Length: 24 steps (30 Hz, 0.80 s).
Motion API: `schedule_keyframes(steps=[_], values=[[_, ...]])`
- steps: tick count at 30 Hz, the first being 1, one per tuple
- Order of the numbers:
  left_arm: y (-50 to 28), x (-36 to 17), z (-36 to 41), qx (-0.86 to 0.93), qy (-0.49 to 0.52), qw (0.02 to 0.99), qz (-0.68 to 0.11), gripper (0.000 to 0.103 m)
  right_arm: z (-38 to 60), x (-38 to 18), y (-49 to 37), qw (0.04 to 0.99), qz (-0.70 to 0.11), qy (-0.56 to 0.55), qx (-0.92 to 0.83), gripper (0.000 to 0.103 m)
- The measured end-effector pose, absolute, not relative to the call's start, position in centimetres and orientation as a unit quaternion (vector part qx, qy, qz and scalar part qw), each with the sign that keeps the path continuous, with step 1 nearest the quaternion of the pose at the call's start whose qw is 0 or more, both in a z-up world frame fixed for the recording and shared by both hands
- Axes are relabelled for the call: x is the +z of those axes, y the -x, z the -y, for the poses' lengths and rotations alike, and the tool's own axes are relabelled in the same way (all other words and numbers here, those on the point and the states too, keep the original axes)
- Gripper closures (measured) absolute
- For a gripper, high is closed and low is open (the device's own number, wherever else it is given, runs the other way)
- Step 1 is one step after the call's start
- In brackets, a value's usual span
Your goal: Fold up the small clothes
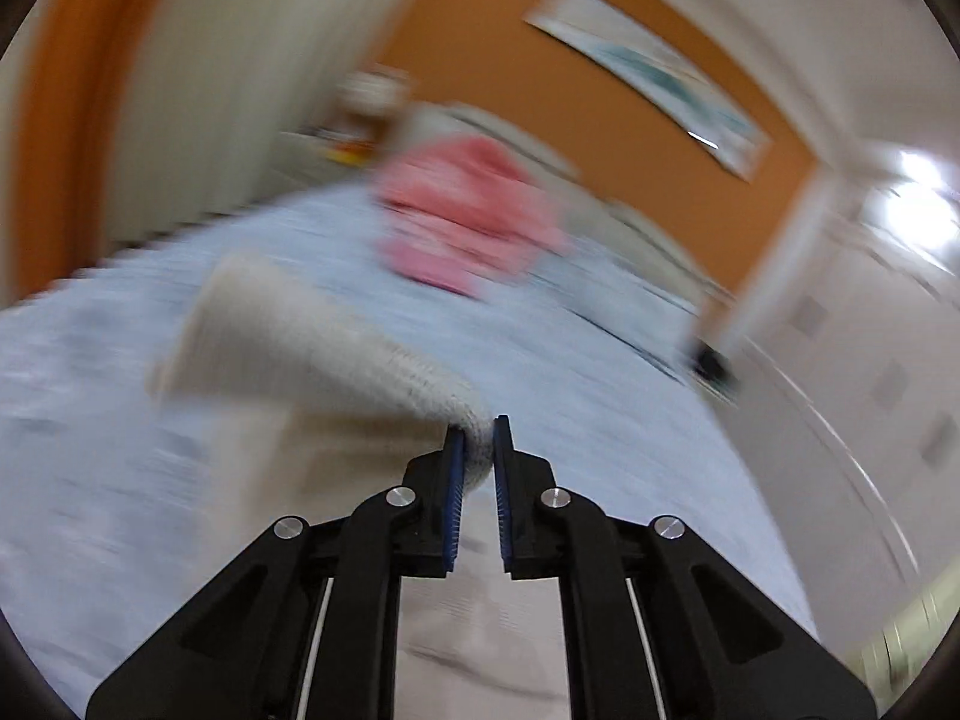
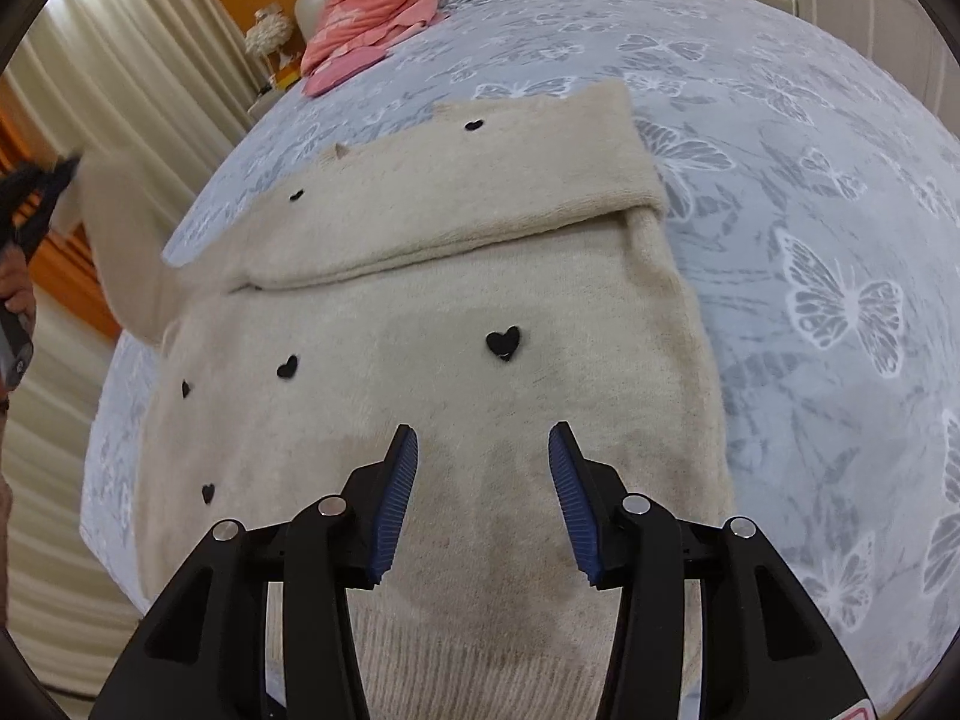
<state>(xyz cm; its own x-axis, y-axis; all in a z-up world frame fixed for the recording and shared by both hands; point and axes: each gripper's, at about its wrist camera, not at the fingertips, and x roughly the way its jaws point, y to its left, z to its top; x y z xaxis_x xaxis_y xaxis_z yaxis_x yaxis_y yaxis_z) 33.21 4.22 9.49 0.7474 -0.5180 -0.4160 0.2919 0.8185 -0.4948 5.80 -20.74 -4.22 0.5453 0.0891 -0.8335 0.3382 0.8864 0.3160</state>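
Left wrist view: taken from low above the bed [image 1: 600, 360], facing along it towards the orange wall [image 1: 600, 138]; heavily motion-blurred. A cream sleeve [image 1: 312, 342] is seen close ahead of the fingers.

Right wrist view: taken steeply downward, close over the cream sweater [image 2: 420, 360].

Shared by both views: sweater, butterfly bedspread [image 2: 810, 210], pink clothes [image 2: 372, 18] ahead at the far end.

A home bedroom is shown: a bed [image 2: 780, 120] covered by a butterfly-print duvet, pleated curtains [image 2: 138, 60], and a framed picture [image 1: 648, 72] hung on an orange wall [image 1: 600, 138].
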Motion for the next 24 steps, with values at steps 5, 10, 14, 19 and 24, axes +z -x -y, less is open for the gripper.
schedule_keyframes(steps=[5, 10, 14, 19, 24], values=[[-29.2, 0.9, 10.3, -0.288, 0.145, 0.861, -0.393, 0.018, 22.8, -4.1, -5.4, 0.852, -0.465, -0.226, -0.084, 0.049], [-25.9, -5.8, 8.3, -0.260, 0.202, 0.837, -0.436, 0.017, 24.9, -3.7, -7.6, 0.855, -0.468, -0.214, -0.065, 0.044], [-25.7, -6.4, 0.6, -0.180, 0.266, 0.845, -0.428, 0.013, 25.6, -3.6, -12.9, 0.859, -0.456, -0.231, -0.015, 0.043], [-32.4, -7.7, -8.0, -0.081, 0.372, 0.816, -0.435, 0.012, 26.8, -5.3, -21.9, 0.844, -0.452, -0.287, -0.018, 0.043], [-35.3, -10.6, -12.6, -0.030, 0.478, 0.769, -0.424, 0.013, 28.4, -8.5, -28.2, 0.807, -0.456, -0.373, -0.035, 0.049]])
